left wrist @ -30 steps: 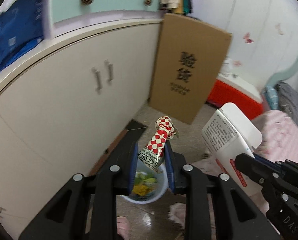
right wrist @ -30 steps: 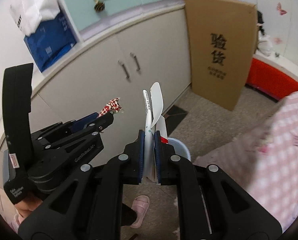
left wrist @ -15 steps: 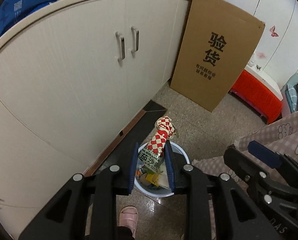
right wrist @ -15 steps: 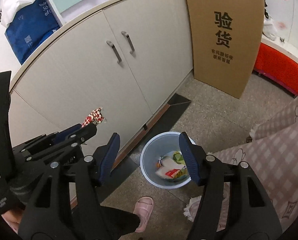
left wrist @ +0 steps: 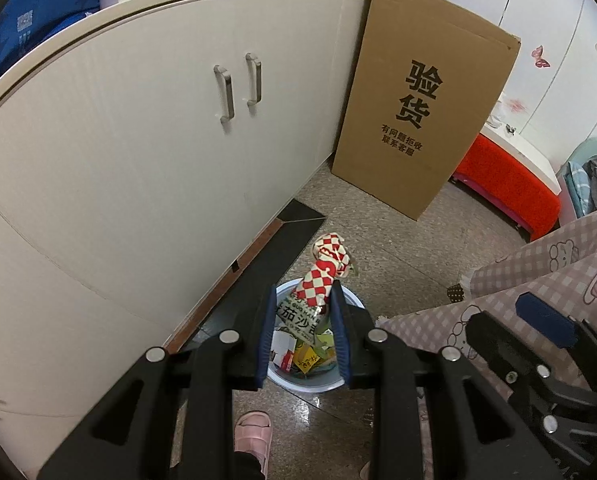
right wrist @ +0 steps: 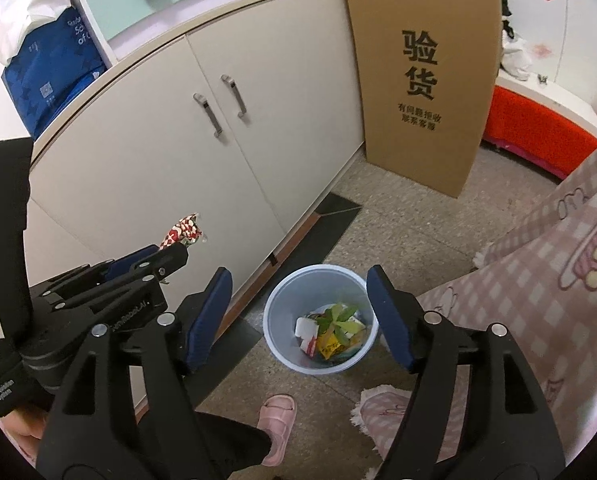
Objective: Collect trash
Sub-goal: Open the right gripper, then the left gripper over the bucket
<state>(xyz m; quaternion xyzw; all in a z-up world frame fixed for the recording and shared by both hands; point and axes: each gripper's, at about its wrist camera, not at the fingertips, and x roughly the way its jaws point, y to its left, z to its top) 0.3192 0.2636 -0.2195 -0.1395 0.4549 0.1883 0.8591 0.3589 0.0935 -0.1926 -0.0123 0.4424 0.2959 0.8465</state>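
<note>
**Left wrist view: checkered packet hangs above the bin mouth**

Left wrist view puts the left gripper [left wrist: 303,322] clamped on a red-and-white checkered sauce packet [left wrist: 318,280], pinched near its lower printed end. The packet's long axis runs along the fingers, its crumpled top pointing forward past the tips. Directly beyond and below the fingers sits the pale blue trash bin [left wrist: 352,380] on the speckled floor, already holding wrappers and green scraps. So the bin lies straight down from the packet, and this arm looks the nearer one for the drop; parting the jaws should be enough.

Further right, the right gripper [right wrist: 299,316] stands wide apart and empty, the trash bin [right wrist: 276,320] framed between its blue pads. A pink slipper [right wrist: 276,416] stands just beside the bin, and a pink checkered cloth [right wrist: 558,280] hangs at the right edge.
</note>
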